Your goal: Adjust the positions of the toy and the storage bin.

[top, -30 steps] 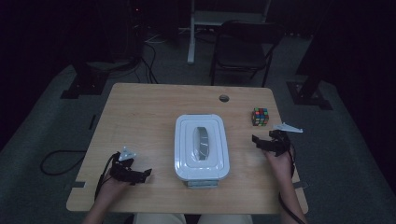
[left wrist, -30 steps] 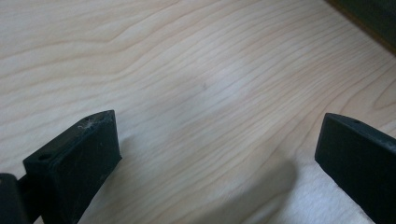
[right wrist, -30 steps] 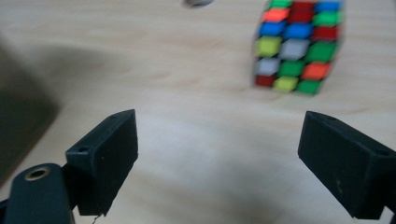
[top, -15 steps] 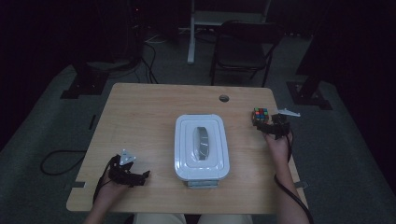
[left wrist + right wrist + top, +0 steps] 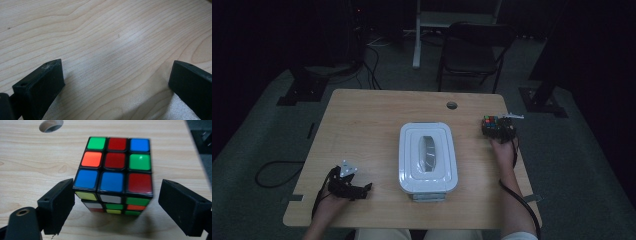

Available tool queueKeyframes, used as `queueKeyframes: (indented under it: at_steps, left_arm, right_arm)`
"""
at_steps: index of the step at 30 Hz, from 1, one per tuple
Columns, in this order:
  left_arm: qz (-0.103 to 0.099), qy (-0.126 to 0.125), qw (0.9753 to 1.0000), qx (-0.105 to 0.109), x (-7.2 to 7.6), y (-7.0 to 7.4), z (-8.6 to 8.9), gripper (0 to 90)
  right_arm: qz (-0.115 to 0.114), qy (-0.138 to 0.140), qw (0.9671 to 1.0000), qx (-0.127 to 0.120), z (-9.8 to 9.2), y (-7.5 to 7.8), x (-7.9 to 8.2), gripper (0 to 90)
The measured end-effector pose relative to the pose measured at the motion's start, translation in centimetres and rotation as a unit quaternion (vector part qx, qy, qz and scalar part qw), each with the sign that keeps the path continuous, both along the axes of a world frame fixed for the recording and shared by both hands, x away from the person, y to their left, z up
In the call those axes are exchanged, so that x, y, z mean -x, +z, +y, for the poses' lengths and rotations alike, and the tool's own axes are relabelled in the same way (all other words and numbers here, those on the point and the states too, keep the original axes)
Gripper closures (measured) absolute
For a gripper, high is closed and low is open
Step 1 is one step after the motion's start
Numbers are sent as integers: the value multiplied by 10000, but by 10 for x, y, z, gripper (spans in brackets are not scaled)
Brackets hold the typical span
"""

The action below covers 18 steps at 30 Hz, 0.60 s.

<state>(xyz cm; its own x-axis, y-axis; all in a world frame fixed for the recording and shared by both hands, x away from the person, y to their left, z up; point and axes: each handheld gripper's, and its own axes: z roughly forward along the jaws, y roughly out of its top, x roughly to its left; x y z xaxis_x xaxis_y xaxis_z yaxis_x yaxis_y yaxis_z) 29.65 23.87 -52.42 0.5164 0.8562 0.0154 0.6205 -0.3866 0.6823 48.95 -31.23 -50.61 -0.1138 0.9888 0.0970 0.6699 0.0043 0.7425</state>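
Two claws, two jobs: the right claw (image 5: 116,202) stands spread around the puzzle cube (image 5: 115,170) at the worktop's (image 5: 362,120) far right corner, one jaw touching its side, ready to pinch. The left claw (image 5: 116,82) rests apart, holding nothing, near the white lidded box (image 5: 427,156).

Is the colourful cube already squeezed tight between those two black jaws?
No, the right gripper stands open around the cube, a gap showing beside the right-hand jaw.
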Motion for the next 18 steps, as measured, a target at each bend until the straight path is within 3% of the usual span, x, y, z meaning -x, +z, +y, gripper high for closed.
queueKeyframes:
  at_steps: [5,11,14,16,18]
  left_arm:
    - [-3,-18,10000,8,0,0,0,7]
    - [-4,9,10000,11,0,0,0,8]
    - [-2,12,10000,6,0,0,0,8]
    - [0,20,10000,8,0,0,0,7]
    - [3,19,10000,4,0,0,0,8]
  right_arm:
    - [162,58,9998,54,5,-9,-6,209]
    - [304,-74,9994,117,6,-11,-8,302]
    - [245,-98,9995,195,6,-9,-4,337]
    - [231,-79,9996,106,4,-8,-2,338]
    - [210,-50,9995,220,4,-7,2,339]
